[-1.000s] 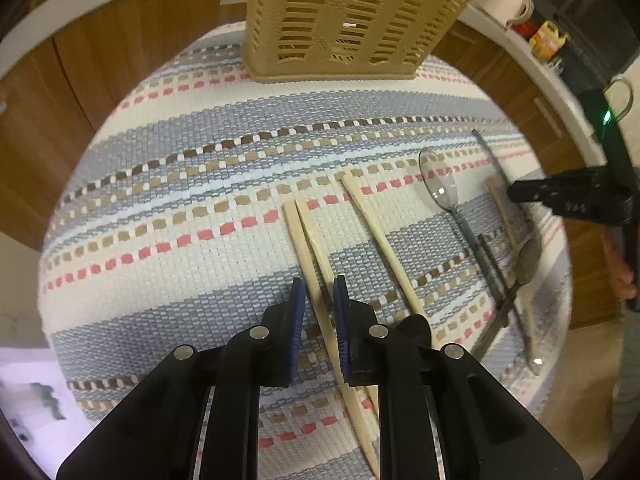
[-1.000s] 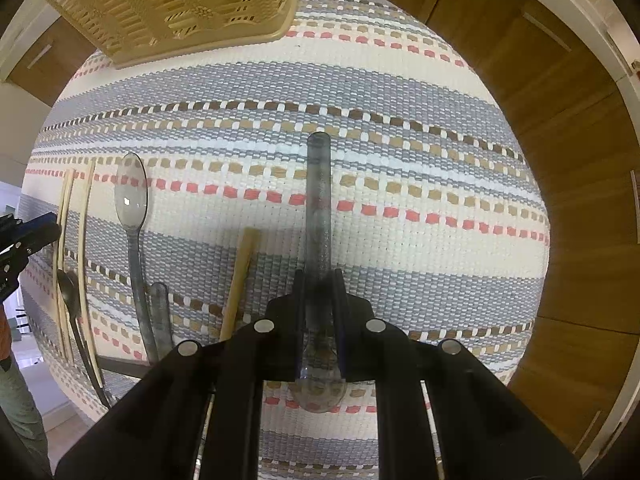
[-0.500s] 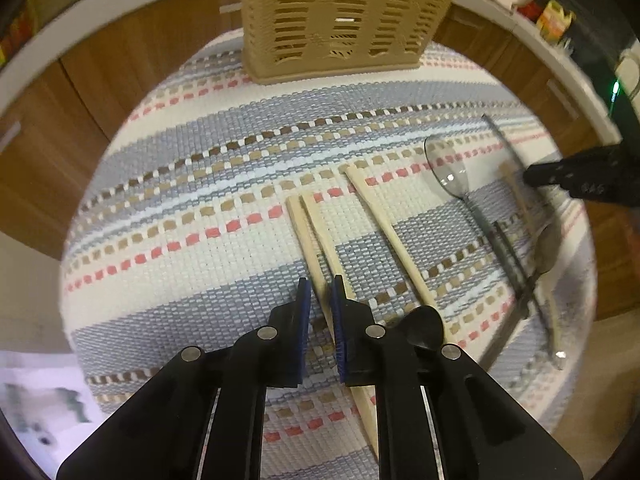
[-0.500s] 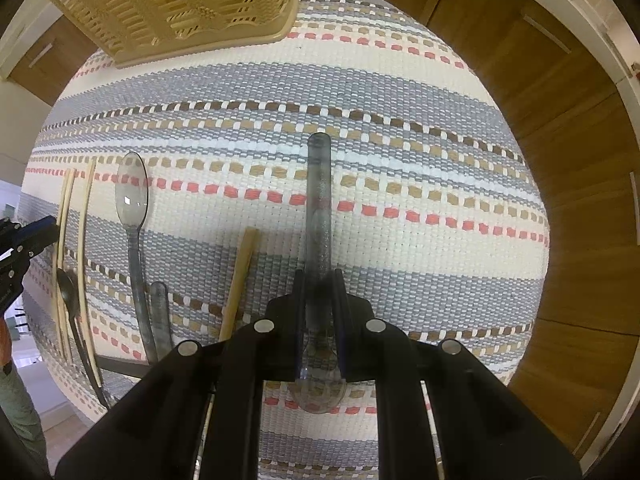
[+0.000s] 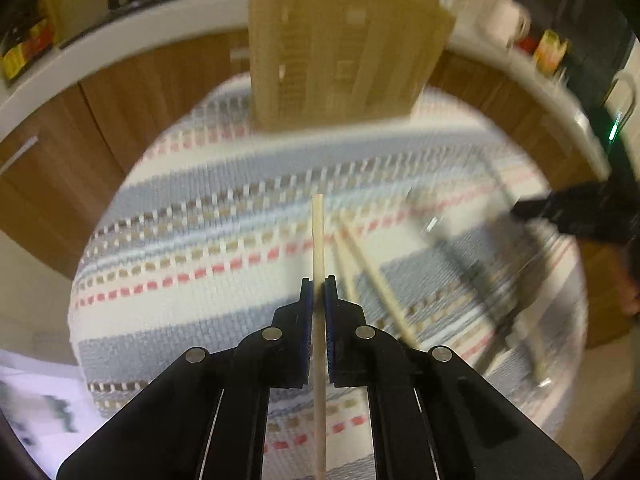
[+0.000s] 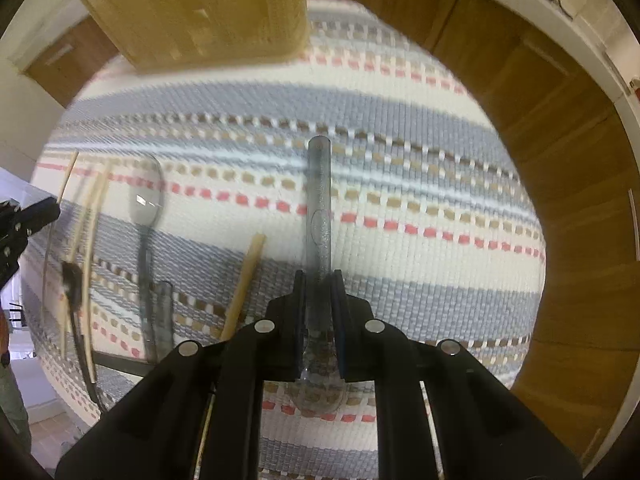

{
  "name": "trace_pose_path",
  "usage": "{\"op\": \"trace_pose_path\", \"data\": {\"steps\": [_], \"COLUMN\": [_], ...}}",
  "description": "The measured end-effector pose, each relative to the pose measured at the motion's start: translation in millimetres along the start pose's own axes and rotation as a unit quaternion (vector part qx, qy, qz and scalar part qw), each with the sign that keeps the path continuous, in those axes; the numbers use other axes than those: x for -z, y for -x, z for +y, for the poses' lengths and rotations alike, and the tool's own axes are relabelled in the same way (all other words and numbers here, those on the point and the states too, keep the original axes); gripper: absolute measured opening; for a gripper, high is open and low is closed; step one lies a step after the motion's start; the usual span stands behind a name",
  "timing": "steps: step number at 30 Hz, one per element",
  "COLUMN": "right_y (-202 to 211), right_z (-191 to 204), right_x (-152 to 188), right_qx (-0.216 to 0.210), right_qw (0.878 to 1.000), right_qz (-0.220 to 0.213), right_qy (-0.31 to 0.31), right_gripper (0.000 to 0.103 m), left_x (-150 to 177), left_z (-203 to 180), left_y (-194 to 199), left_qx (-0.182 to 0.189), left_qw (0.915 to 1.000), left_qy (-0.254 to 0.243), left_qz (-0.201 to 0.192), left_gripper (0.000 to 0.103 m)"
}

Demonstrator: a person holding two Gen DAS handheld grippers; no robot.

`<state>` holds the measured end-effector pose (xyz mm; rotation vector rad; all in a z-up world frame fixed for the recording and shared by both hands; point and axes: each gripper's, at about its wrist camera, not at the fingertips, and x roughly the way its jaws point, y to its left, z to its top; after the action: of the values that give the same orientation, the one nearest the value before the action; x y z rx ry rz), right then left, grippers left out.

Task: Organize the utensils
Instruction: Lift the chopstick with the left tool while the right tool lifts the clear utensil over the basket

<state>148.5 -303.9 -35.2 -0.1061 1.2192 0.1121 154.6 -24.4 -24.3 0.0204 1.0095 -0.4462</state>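
Note:
My left gripper (image 5: 319, 280) is closing tight on a pale wooden chopstick (image 5: 318, 232), which it holds clear of the striped mat (image 5: 200, 240), pointing forward. Two more chopsticks (image 5: 372, 272) lie on the mat just to its right. My right gripper (image 6: 319, 274) is shut on a clear grey plastic spoon (image 6: 319, 200), whose handle points forward while its bowl sits under the fingers. The tan slotted utensil basket (image 5: 340, 52) stands at the mat's far edge, ahead of both grippers and blurred; in the right wrist view the basket (image 6: 200, 8) is at upper left.
On the mat left of the right gripper lie a clear spoon (image 6: 146, 200), a wooden stick (image 6: 248, 268), a dark spoon (image 6: 72, 276) and other utensils. Brown cabinet fronts (image 6: 560, 160) surround the mat. A person's hand (image 5: 630, 292) shows at the right edge.
The left gripper's jaws closed on one chopstick and lifted it off the mat, and its view tilted up toward the basket. The right gripper, still holding the spoon, rose slightly toward the basket.

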Motion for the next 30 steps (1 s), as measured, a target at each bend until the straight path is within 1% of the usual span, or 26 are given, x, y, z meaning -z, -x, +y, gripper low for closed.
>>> {"op": "trace_pose_path", "data": {"steps": [2,4,7,8,9,10,12,15,16,17,18,20,23,24,26,29,30], "right_y": [15,34,61,72,83,92,111,133,139,142,148,158,159,157,145,121,116], "right_z": [-2,-3,-3,-3,-5,-7,-5,-2,0,-1,3,5,10,9,13,23,25], "right_x": [3,8,12,12,8,3,-5,-26,-34,-43,-53,-67,-96,-106,-123,-138,-141], "right_qx": [-0.015,-0.03,-0.061,-0.07,-0.075,-0.079,-0.093,-0.107,-0.112,-0.113,-0.106,-0.098,-0.088,-0.087,-0.08,-0.048,-0.04], "right_qw": [0.999,0.997,0.99,0.987,0.983,0.98,0.97,0.954,0.946,0.941,0.932,0.917,0.9,0.898,0.896,0.894,0.893], "right_qz": [-0.032,-0.073,-0.123,-0.144,-0.164,-0.179,-0.22,-0.278,-0.3,-0.315,-0.343,-0.384,-0.424,-0.429,-0.434,-0.444,-0.447], "right_qy": [-0.006,-0.011,-0.024,-0.027,-0.028,-0.029,-0.033,-0.04,-0.044,-0.046,-0.047,-0.046,-0.047,-0.049,-0.051,-0.042,-0.039], "right_gripper": [0.01,0.01,0.01,0.01,0.01,0.01,0.01,0.01,0.01,0.01,0.01,0.01,0.01,0.01,0.01,0.01,0.01], "left_x": [-6,-11,-23,-28,-35,-39,-54,-80,-91,-99,-107,-124,-150,-156,-169,-177,-181], "left_z": [3,10,10,3,3,2,-5,-8,-10,-11,-11,-8,2,5,13,21,23], "left_y": [14,30,51,51,59,64,76,92,97,98,99,103,98,97,93,89,86], "left_qx": [0.012,0.029,0.046,0.051,0.054,0.053,0.052,0.048,0.044,0.046,0.051,0.055,0.059,0.059,0.054,0.032,0.024], "left_qw": [0.9994,0.9974,0.9911,0.9889,0.9851,0.9826,0.9766,0.9651,0.96,0.9562,0.9522,0.9408,0.9287,0.9255,0.915,0.9022,0.9007], "left_qy": [0.009,0.019,0.031,0.034,0.038,0.039,0.037,0.028,0.024,0.023,0.023,0.034,0.051,0.057,0.074,0.086,0.088], "left_qz": [-0.031,-0.063,-0.121,-0.135,-0.159,-0.173,-0.206,-0.256,-0.276,-0.288,-0.3,-0.333,-0.363,-0.37,-0.393,-0.421,-0.425], "left_gripper": [0.003,0.003,0.003,0.003,0.003,0.004,0.004,0.004,0.004,0.004,0.004,0.004,0.004,0.004,0.004,0.004,0.004]}}
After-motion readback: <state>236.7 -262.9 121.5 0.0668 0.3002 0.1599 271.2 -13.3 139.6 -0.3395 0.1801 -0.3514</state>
